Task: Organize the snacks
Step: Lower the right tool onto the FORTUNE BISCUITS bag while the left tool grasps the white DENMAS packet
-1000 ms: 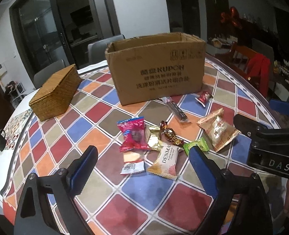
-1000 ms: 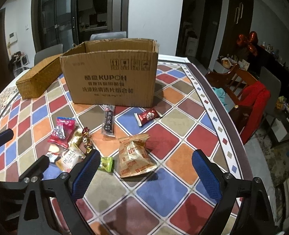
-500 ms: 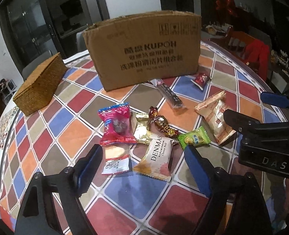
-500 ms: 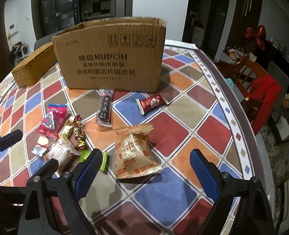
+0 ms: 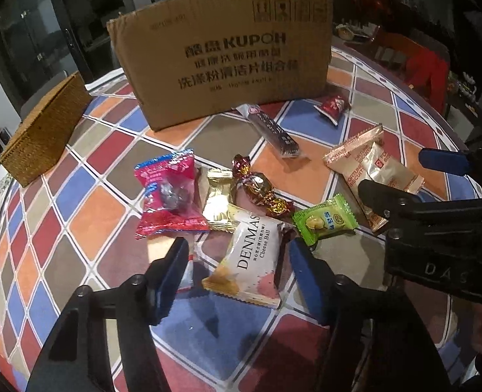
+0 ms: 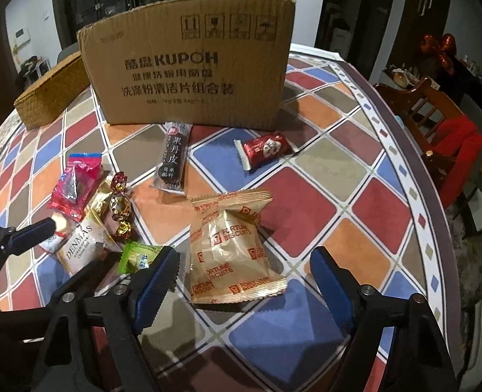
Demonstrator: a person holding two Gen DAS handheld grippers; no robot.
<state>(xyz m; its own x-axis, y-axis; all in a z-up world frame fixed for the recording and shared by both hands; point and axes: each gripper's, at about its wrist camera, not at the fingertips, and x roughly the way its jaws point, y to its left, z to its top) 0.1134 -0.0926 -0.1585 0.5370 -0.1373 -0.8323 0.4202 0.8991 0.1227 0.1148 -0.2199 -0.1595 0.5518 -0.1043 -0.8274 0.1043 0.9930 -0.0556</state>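
Both grippers gape empty: left gripper point(image 5: 237, 261) straddles the Denmas cheese ball packet point(image 5: 252, 263), light, crinkly, slippery; pinch its puffy middle.

The cardboard box point(image 6: 188, 62) stands on the bench point(image 6: 365, 228), with the wicker basket point(image 6: 49, 94) to its left. Before the box lie the stick snack point(image 6: 172, 160) and wrapped candy point(image 6: 265, 148); farther before it lies the biscuit pack point(image 6: 231, 248), with the cheese ball pack point(image 5: 252, 258) to that pack's left.

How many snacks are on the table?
9: pink bag, gold packet, twisted foil candy, Denmas packet, green candy, half-hidden white packet, biscuit bag, dark bar, red packet.
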